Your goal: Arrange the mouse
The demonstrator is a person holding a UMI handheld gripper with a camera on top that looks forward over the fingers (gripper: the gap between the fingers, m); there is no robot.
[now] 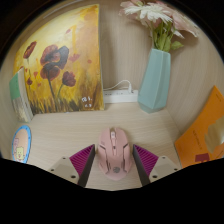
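The claw [112, 168] is pinching the pink mouse [112, 152], so next it must set it down gently toward 12 o'clock, near the vase [154, 80].

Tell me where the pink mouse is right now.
In the gripper view the pink mouse sits on the table between the two fingers of the gripper, with the blue vase of flowers beyond it and the flower painting beyond it on the other side.

My gripper [113, 163] showed two pale grey, wedge-shaped fingers [72, 166], each lined on its inner face with a magenta pad [146, 158].
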